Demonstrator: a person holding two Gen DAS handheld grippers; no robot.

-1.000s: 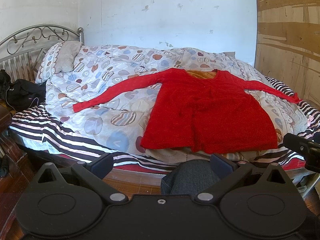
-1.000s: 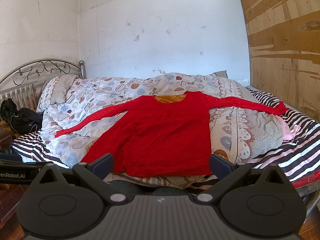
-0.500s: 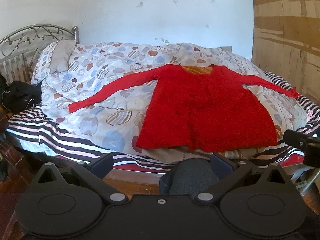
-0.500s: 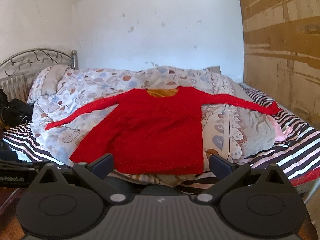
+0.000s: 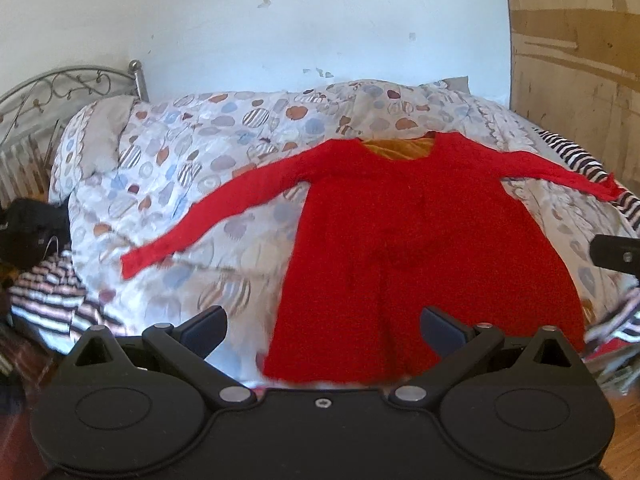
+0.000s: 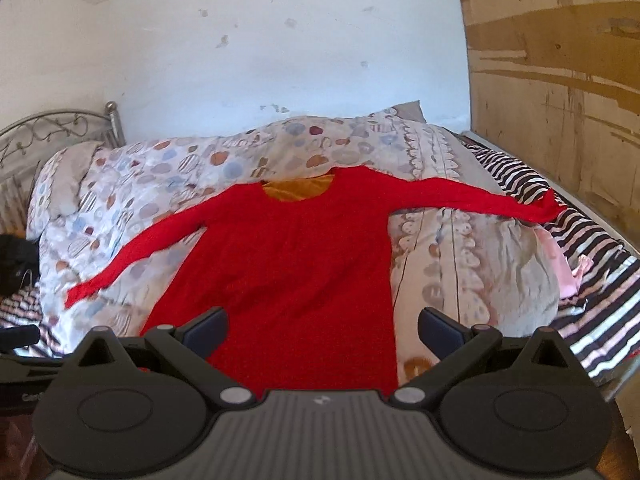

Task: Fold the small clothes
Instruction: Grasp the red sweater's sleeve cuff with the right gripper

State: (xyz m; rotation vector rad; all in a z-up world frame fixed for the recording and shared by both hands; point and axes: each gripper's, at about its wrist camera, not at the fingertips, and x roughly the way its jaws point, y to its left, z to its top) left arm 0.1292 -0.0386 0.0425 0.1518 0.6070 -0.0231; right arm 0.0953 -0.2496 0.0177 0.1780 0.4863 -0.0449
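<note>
From my left gripper and my right gripper, both with fingers spread wide and holding nothing, I see a red long-sleeved top lying flat and face up on the patterned duvet of a bed. Its sleeves reach out to either side, its hem lies nearest me, and its neckline shows an orange-brown lining (the left-wrist view is motion-blurred). The right sleeve's cuff reaches the striped sheet.
</note>
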